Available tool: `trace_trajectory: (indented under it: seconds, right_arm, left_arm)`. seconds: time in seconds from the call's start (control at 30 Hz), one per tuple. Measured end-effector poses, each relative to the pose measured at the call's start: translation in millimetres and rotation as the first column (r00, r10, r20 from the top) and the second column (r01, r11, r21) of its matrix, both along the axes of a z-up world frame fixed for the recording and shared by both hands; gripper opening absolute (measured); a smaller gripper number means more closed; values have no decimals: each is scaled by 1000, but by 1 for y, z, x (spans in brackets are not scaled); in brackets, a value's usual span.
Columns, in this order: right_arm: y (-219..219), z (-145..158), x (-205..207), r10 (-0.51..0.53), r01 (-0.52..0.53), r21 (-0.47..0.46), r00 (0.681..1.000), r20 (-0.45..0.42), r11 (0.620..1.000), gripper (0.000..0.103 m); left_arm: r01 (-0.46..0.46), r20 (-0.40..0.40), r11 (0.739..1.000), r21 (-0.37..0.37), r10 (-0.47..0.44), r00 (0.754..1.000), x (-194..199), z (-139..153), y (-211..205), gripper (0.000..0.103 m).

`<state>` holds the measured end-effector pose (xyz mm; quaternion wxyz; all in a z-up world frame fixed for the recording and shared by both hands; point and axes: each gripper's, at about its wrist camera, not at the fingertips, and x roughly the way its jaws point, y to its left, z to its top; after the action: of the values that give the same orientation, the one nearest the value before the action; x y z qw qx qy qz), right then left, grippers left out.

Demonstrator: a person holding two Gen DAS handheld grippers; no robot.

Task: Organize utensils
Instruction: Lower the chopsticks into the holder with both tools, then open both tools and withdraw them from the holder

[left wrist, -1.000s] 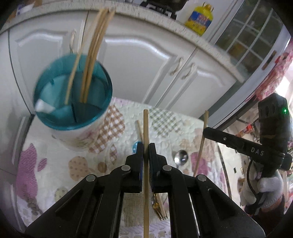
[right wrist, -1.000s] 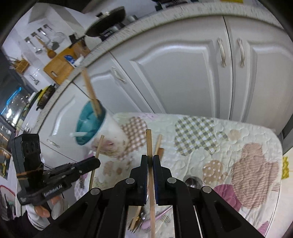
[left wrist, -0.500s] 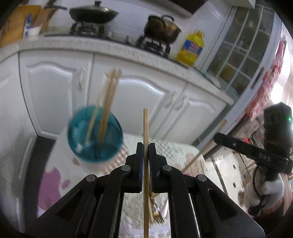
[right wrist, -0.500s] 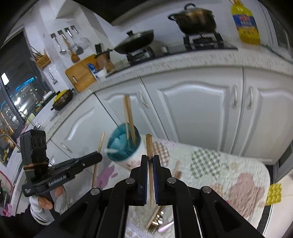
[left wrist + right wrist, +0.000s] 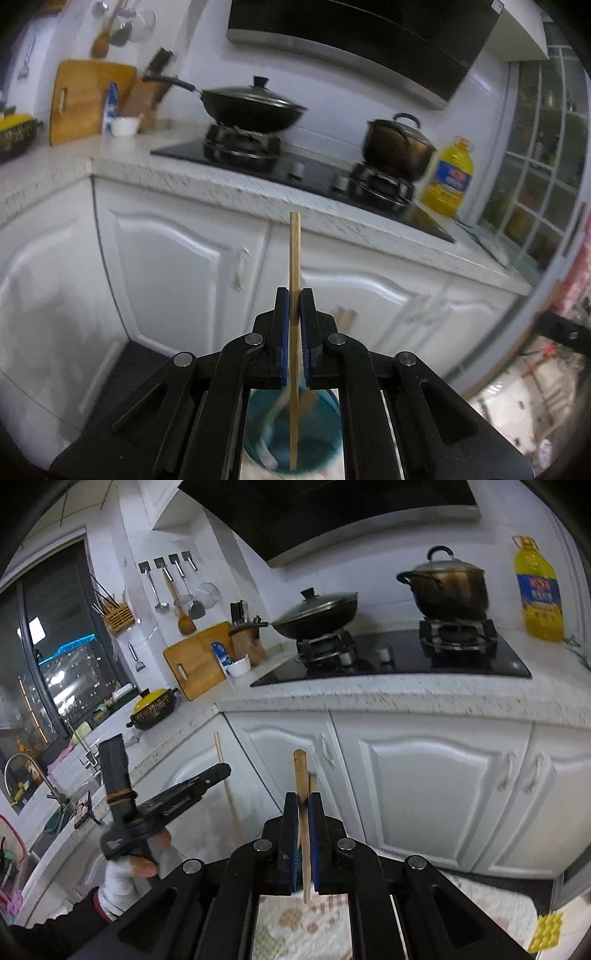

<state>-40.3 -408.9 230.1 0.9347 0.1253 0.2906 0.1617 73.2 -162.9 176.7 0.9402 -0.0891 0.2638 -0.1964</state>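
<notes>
Left gripper [image 5: 294, 295] is clenched on one wooden chopstick [image 5: 294, 258], blue pads pressed on it from both sides; the stick stands upright, top end poking above the fingertips in front of the white cabinet doors [image 5: 177, 266], lower end running down over the teal cup [image 5: 295, 435] seen between the gripper arms. Cup is straight below the left gripper, other sticks blurred inside it, can't tell whether the held stick touches the cup. Right gripper [image 5: 304, 799] is also clamped on a chopstick [image 5: 301, 775], roughly upright, slightly tilted, top end above the fingertips, bottom end hanging over the patterned quilted cloth [image 5: 303, 926]. A second stick end shows just behind it at the right gripper's tips, can't tell whether that one is held. Right wrist view also shows the left gripper [image 5: 221, 771] off to the left, held by a gloved hand [image 5: 122, 875], its chopstick [image 5: 227, 779] sticking up and down past the tips. Background: wok [image 5: 255, 107] and pot [image 5: 397, 144] on the stove, yellow oil bottle [image 5: 448, 177], cutting board [image 5: 88, 99] on the counter.
</notes>
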Motion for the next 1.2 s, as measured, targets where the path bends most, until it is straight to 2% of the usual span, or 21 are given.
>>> trace_trajectory:
  seconds: [0.1, 0.23, 0.37, 0.63, 0.73, 0.8, 0.87, 0.93, 1.07, 1.2]
  right_arm:
    - [7, -2, 21, 3, -3, -6, 1000, -1, 1000, 5]
    - [16, -21, 50, 10, -10, -10, 1000, -30, 1000, 5]
    - [20, -47, 70, 10, -12, -34, 997, -72, 999, 5]
    - [31, -105, 97, 31, -34, -11, 981, -193, 999, 5]
    - [31, -118, 99, 29, -31, -1, 975, -221, 1000, 7]
    - [28, -121, 96, 24, -23, 10, 972, -234, 1000, 20]
    - [25, -119, 90, 21, -17, 20, 972, -232, 1000, 28]
    - [22, -118, 84, 20, -14, 26, 972, -233, 1000, 28]
    - [19, -119, 70, 19, -12, 28, 970, -240, 1000, 29]
    - [14, -124, 52, 5, 5, 38, 968, -253, 999, 29]
  left_arm:
    - [-30, 9, 999, 17, 30, 1000, 21, -8, -1, 4]
    - [-28, -11, 999, 33, 28, 1000, 37, -21, -3, 4]
    - [-3, -45, 998, 69, 6, 999, 38, -40, -9, 4]
    - [16, -131, 996, 93, -4, 991, 29, -74, -10, 4]
    - [17, -145, 995, 93, -4, 989, 27, -77, -9, 4]
    - [21, -149, 996, 92, -7, 989, 25, -78, -9, 4]
    - [24, -151, 996, 83, -11, 988, 22, -77, -8, 4]
    - [29, -152, 997, 77, -17, 988, 19, -75, -7, 6]
    - [46, -150, 996, 80, -33, 988, 8, -70, -5, 19]
    - [59, -146, 995, 84, -46, 988, -10, -65, -3, 23]
